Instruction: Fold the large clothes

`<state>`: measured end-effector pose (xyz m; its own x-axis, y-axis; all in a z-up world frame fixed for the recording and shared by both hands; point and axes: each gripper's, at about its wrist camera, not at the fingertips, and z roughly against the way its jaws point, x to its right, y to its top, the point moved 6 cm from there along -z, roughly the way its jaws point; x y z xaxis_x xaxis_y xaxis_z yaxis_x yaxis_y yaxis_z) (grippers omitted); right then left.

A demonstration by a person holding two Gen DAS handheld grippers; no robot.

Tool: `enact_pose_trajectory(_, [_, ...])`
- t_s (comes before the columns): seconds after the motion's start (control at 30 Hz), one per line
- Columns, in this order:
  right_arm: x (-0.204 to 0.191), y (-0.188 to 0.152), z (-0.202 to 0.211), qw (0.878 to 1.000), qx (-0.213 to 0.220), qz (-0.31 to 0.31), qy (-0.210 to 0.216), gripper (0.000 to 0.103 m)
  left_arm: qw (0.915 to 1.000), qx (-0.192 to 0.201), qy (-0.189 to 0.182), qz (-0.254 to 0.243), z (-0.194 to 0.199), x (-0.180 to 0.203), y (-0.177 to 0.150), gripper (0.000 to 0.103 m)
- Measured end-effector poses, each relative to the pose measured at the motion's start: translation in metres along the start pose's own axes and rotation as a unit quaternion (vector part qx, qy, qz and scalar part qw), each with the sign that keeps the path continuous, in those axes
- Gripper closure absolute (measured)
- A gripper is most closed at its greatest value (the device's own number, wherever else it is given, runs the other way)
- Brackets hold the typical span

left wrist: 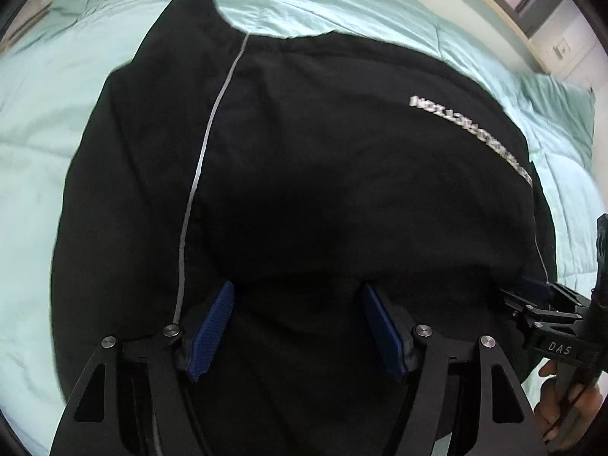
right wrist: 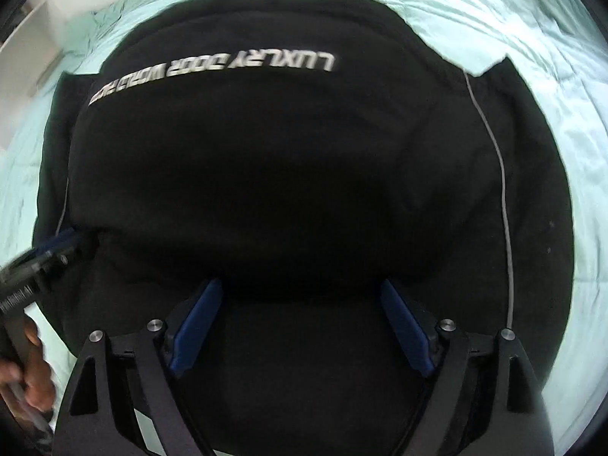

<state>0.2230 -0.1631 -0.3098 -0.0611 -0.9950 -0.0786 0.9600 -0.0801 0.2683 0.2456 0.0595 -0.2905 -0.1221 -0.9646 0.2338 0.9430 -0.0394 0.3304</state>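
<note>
A large black jacket (left wrist: 304, 159) with white lettering and a thin grey piping line lies spread on a mint green bedspread (left wrist: 45, 121). It also fills the right wrist view (right wrist: 288, 159). My left gripper (left wrist: 298, 292) is open, its blue pads just above the near fold of the jacket, holding nothing. My right gripper (right wrist: 300, 288) is open too, over the same near edge. Each gripper shows at the side of the other's view, the right one (left wrist: 547, 311) and the left one (right wrist: 41, 258), both at the jacket's fold.
The bedspread (right wrist: 551, 76) surrounds the jacket on all sides. A window and wall with a socket (left wrist: 562, 49) are at the far right. A white wall or furniture edge (right wrist: 49, 3) is at the far left.
</note>
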Motion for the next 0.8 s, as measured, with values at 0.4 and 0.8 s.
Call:
enact_pose_trajectory(0.4, [0.037,-0.06,0.041,0.999,0.023,-0.033,0.0,0.038,0.9959,0.0,0.013,0.09,0.039,-0.074,-0.054,0.031])
enact_pose_trajectory(0.8, [0.053,-0.061,0.065,0.997,0.037,-0.069,0.029,0.036,0.9951,-0.005,0.005,0.098,0.063,-0.104,-0.054,0.031])
